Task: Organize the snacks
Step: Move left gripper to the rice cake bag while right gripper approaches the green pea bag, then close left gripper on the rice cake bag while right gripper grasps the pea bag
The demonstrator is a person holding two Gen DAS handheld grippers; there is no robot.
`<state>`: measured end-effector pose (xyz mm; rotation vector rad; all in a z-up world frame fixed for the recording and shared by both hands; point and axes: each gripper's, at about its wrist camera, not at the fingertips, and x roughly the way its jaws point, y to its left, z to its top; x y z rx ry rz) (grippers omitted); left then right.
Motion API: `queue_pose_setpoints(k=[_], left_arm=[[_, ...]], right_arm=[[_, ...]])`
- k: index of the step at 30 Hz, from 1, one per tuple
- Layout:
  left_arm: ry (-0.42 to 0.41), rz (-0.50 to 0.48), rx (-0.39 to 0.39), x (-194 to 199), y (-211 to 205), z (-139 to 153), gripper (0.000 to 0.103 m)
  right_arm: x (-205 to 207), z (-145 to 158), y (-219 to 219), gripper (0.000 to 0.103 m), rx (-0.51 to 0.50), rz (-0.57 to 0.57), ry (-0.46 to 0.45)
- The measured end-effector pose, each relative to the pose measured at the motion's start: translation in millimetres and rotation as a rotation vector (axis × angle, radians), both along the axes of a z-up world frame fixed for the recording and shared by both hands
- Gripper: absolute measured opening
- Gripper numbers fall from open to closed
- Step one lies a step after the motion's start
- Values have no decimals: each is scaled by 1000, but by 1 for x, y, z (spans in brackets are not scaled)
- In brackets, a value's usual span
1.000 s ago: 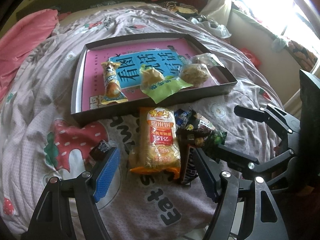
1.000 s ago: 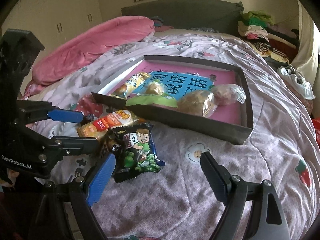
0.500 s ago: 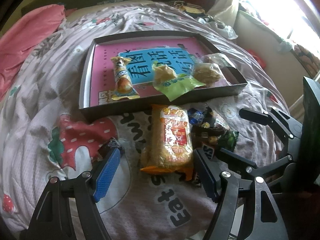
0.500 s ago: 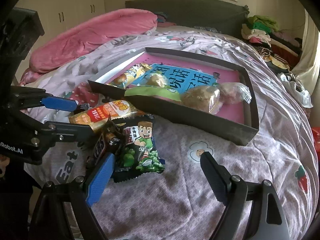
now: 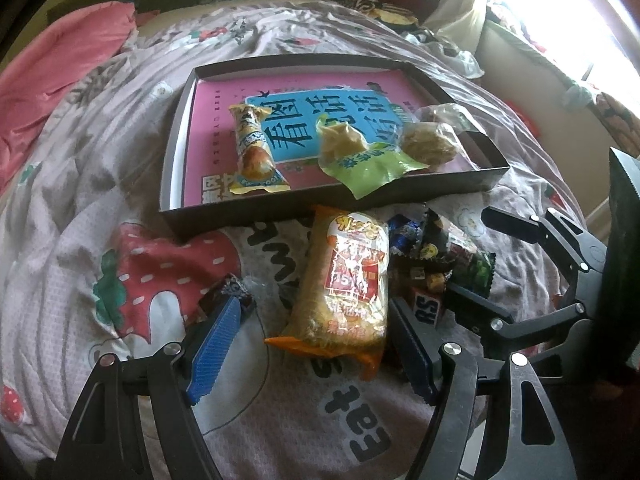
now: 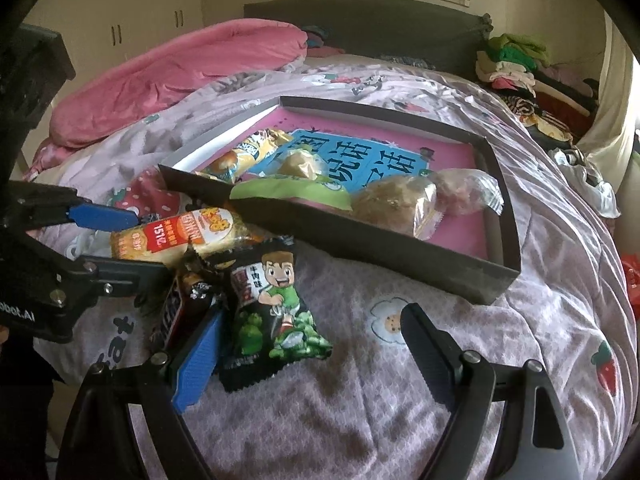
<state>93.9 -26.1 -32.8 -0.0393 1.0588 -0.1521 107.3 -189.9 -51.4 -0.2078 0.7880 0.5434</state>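
Your left tongs stand apart and hold nothing. They hover over the bed, with the orange rice-cracker pack lying on the quilt between the two blue pads. The left pad sits just beside a small dark wrapped snack. The right pad is close to the pack's right edge; contact cannot be confirmed.

Your right tongs also stand apart, clamped on nothing. The green-pea packet with the cartoon boy lies on the quilt just beside the left blue pad. The dark chocolate bar lies partly behind that pad, touching the packet. The right pad stands over bare quilt, well apart from the packet.

Location of the snacks:
- Loose pile on the quilt, in front of the near wall of the tray: rice-cracker pack, green-pea packet, chocolate bar and a few small dark wrapped sweets.
- Inside the shallow dark tray, on its pink and blue printed floor: a yellow-wrapped cake at the left, a pastry in a green wrapper in the middle with the wrapper hanging over the near wall, and two clear-wrapped round pastries at the right.

A pink duvet lies bunched at the head of the bed. Folded clothes are stacked at the far right.
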Motion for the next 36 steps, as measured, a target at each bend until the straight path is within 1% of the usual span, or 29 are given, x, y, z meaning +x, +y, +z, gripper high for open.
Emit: queue_pose_setpoints(k=[5, 7, 10, 12, 14, 16, 18, 21, 26, 28, 30, 36], left_arm=[[-7, 1, -2, 3, 0, -1, 76], [-10, 0, -7, 5, -1, -1, 76], [-12, -4, -21, 8, -1, -1, 76], [-9, -6, -27, 10, -2, -1, 73], [-7, -10, -27, 11, -5, -1, 69], [-4, -17, -33, 13, -6, -2, 66], [-1, -25, -42, 14, -9, -2, 64], [-6, -33, -32, 16, -13, -2, 59], [-7, -41, -36, 18, -16, -1, 47], [-8, -45, -32, 18, -17, -2, 45], [-8, -48, -28, 18, -18, -2, 43], [-13, -42, -33, 16, -18, -1, 40]], right_arm=[[6, -1, -1, 86, 29, -15, 5], [9, -2, -2, 83, 45, -17, 13], [12, -3, -6, 73, 82, -18, 36], [14, -3, -7, 70, 96, -20, 46], [17, -4, -11, 64, 116, -26, 62], [19, -4, -15, 56, 130, -37, 73], [23, -5, -19, 53, 159, -44, 97], [25, -6, -23, 52, 187, -52, 122], [23, -6, -22, 48, 177, -43, 118], [22, -6, -21, 45, 178, -30, 119], [22, -7, -19, 45, 176, -22, 128], [28, -12, -25, 44, 231, -25, 178]])
